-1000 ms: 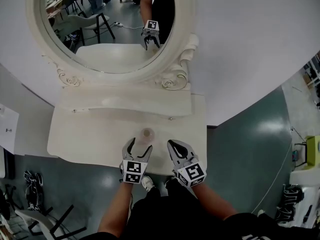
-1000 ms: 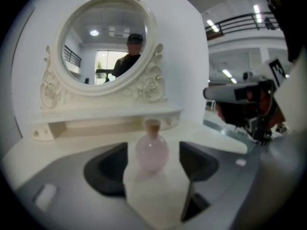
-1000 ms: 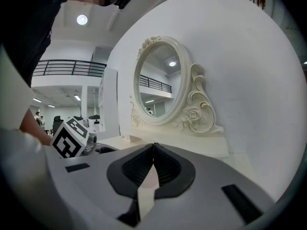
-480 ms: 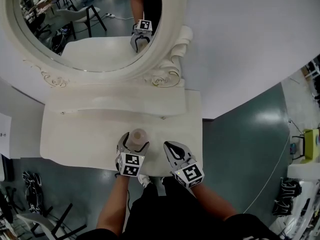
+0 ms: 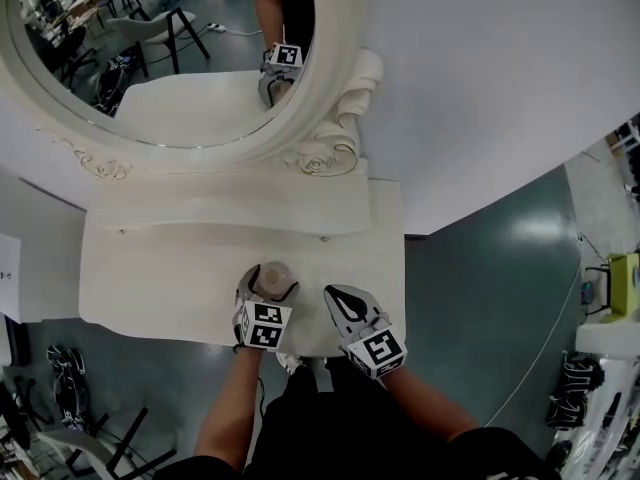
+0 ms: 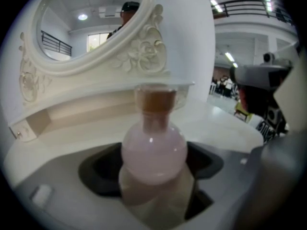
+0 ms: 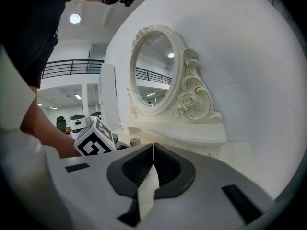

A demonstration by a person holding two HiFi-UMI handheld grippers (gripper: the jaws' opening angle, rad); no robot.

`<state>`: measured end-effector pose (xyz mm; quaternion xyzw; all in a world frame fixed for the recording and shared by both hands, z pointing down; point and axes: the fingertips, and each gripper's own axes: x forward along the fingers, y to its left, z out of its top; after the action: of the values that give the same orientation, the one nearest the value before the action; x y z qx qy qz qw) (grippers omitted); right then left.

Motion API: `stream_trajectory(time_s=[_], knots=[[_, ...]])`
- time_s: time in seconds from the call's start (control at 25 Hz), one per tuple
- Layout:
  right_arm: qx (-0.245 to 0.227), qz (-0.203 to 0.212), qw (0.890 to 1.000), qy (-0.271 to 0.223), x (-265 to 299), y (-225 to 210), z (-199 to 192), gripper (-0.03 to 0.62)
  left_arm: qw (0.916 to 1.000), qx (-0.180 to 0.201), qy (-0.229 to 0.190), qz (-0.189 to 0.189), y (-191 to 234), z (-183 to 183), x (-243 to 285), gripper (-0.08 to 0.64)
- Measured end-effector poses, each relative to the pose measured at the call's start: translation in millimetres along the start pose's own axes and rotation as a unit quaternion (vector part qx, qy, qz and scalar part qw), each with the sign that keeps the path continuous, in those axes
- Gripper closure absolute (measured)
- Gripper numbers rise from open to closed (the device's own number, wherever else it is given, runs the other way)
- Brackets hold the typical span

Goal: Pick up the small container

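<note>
**Head view.** Two grippers are shown at the near edge of one cream dressing table [image 5: 150,268], each bearing one cube with black-and-white square markers. The left gripper [image 5: 270,284] has its jaws spread wide. The one small container [image 5: 274,273] stands on the tabletop between them, close to the front edge. The right gripper [image 5: 334,296] is held just beside it, with its jaws pressed together on nothing. One oval mirror [image 5: 150,58] in a carved, scrolled cream frame rises behind one low raised shelf [image 5: 230,213]. One gripper's reflection is seen in the glass. The wall [image 5: 480,68] is plain white and the floor [image 5: 490,268] is a glossy grey-green.

**Left gripper view.** The container fills the centre. It has a round, translucent, pale pink bulb under a narrow neck with a brownish top [image 6: 154,102]. The smooth grey jaws, with dark recessed pads, are set to either side of the bulb.

**Right gripper view.** The two grey jaws are seen meeting tip to tip, their dark ribbed pads closed. One carved rose [image 7: 189,99] decorates the mirror frame at its base. The left gripper's marker cube [image 7: 94,139] is visible at left. Beyond it lies a bright hall with a railed gallery and one round ceiling lamp [image 7: 74,19].
</note>
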<state>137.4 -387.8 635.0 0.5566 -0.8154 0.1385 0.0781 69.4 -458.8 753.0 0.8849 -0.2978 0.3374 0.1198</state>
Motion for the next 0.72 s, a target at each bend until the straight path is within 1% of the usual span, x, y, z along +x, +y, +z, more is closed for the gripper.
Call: stream_trajectory(time_s=[0.32,0.52,0.72], knots=[[0.005,-0.002,1.0,0.011,3,2,-8,0.586,0.9997,-0.005,0.021,-0.01,1,-1,7,0.155],[0.009,-0.001,1.0,0.015,4,4,-11,0.586,0.9999,-0.002,0.014,-0.008,1,0,7,0.161],[0.006,-0.005,1.0,0.013,3,5,-10,0.586,1.0,0.006,0.001,0.003,2,1,3,0.162]])
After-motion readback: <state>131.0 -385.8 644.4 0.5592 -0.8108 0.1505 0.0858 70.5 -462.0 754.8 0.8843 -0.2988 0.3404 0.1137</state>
